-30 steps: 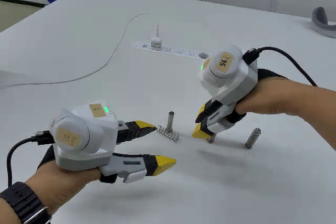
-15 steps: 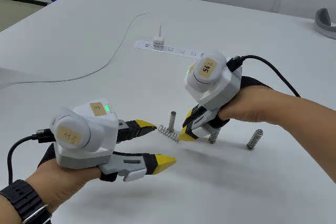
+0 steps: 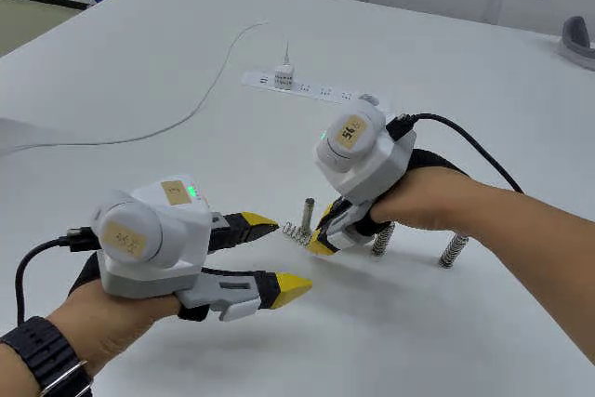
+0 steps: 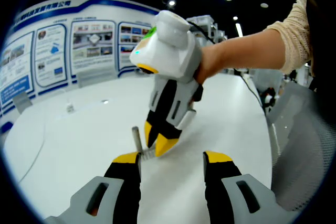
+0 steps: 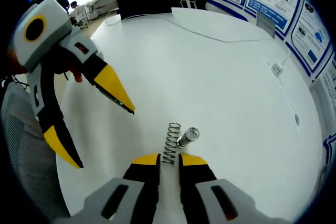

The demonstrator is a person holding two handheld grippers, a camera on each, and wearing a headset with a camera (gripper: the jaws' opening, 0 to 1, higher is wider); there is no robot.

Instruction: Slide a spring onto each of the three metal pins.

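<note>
head view: left gripper [image 3: 286, 253] hangs spread and empty, a loose spring [image 3: 296, 232] lies beside the upright pin [image 3: 308, 212]; left gripper view: right gripper [image 4: 158, 139] tips down at it; right gripper view: its jaws sit narrow at the spring's near end, clamped or not i cannot tell, and this light, squashy coil is probably best pinched gently mid-length.

Spring [image 3: 296, 232] end hidden behind right gripper [image 3: 320, 244]

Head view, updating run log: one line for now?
right tool at lying spring beside bare pin | left tool open, hovering | two springs standing
</note>
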